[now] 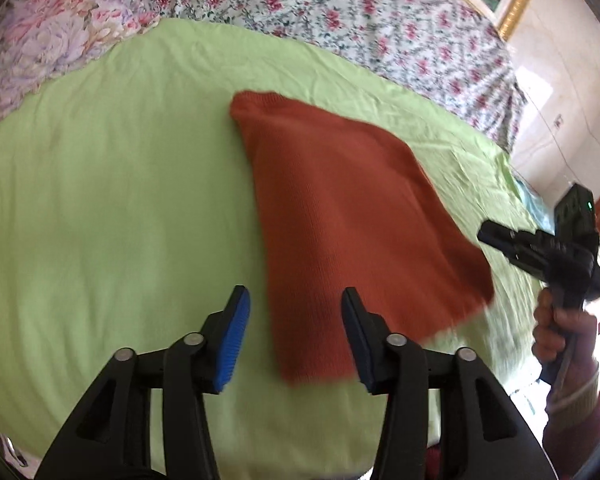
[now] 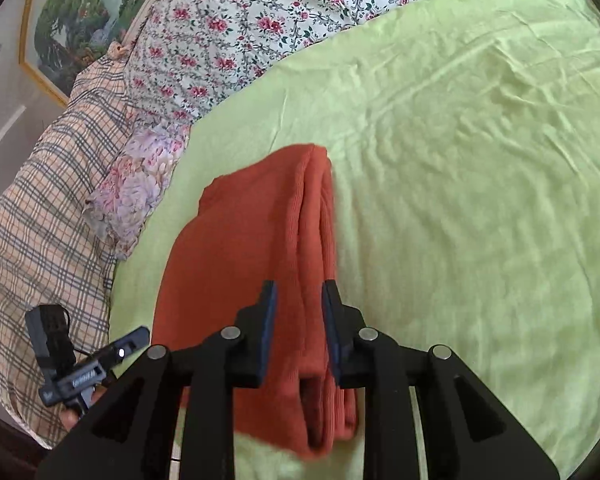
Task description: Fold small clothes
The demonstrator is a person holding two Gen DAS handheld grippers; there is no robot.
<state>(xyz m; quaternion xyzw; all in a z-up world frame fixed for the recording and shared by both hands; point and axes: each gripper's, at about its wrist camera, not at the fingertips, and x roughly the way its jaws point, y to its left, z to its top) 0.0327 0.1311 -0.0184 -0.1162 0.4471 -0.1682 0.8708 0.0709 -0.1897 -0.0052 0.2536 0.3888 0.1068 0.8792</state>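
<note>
A rust-orange knitted garment (image 1: pixel 348 216) lies folded on the light green sheet (image 1: pixel 112 184). My left gripper (image 1: pixel 296 316) is open above the garment's near edge, its blue pads apart, holding nothing. In the right wrist view the same garment (image 2: pixel 252 248) shows several stacked layers along its right fold. My right gripper (image 2: pixel 299 308) hovers over that fold with its jaws partly apart and the cloth between them; I cannot tell if the pads touch it. The right gripper also shows in the left wrist view (image 1: pixel 548 248), held by a hand past the garment's right corner.
A floral quilt (image 1: pixel 380 28) lies behind the green sheet, with a pink floral pillow (image 1: pixel 48 40) at the left. A plaid blanket (image 2: pixel 48 208) lies to the left in the right wrist view. A framed picture (image 2: pixel 80 12) hangs on the wall.
</note>
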